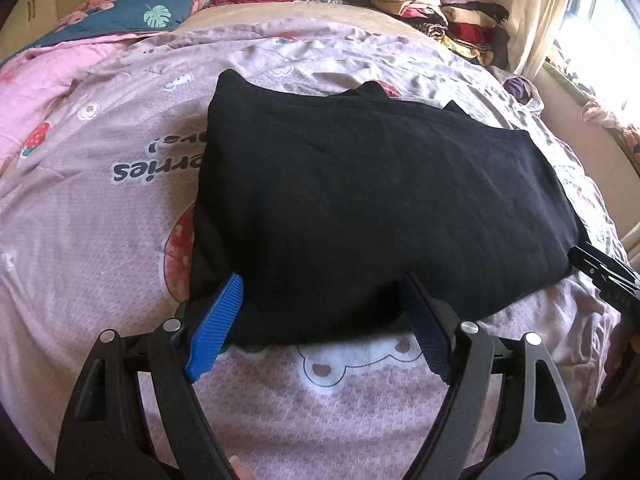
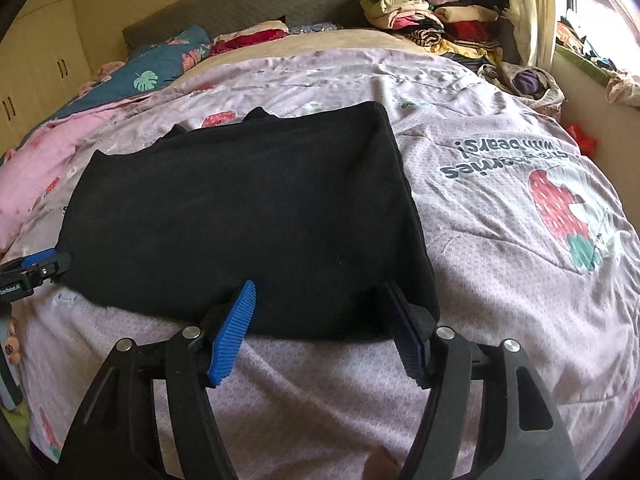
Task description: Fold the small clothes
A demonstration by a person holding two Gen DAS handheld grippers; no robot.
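Note:
A black garment (image 1: 360, 200) lies folded flat on the pink printed bedspread (image 1: 100, 220). It also shows in the right wrist view (image 2: 248, 208). My left gripper (image 1: 324, 292) is open, its blue pads straddling the garment's near left edge. My right gripper (image 2: 320, 296) is open, its pads straddling the garment's near right edge. The right gripper also shows at the right edge of the left wrist view (image 1: 604, 276). The left gripper shows at the left edge of the right wrist view (image 2: 32, 272).
A pile of folded clothes (image 2: 432, 20) sits at the bed's far right corner. A blue leaf-print quilt (image 1: 132, 16) and a pink blanket (image 1: 32, 92) lie at the far left. A window with a curtain (image 2: 528, 12) is on the right. Cupboards (image 2: 36, 64) stand on the left.

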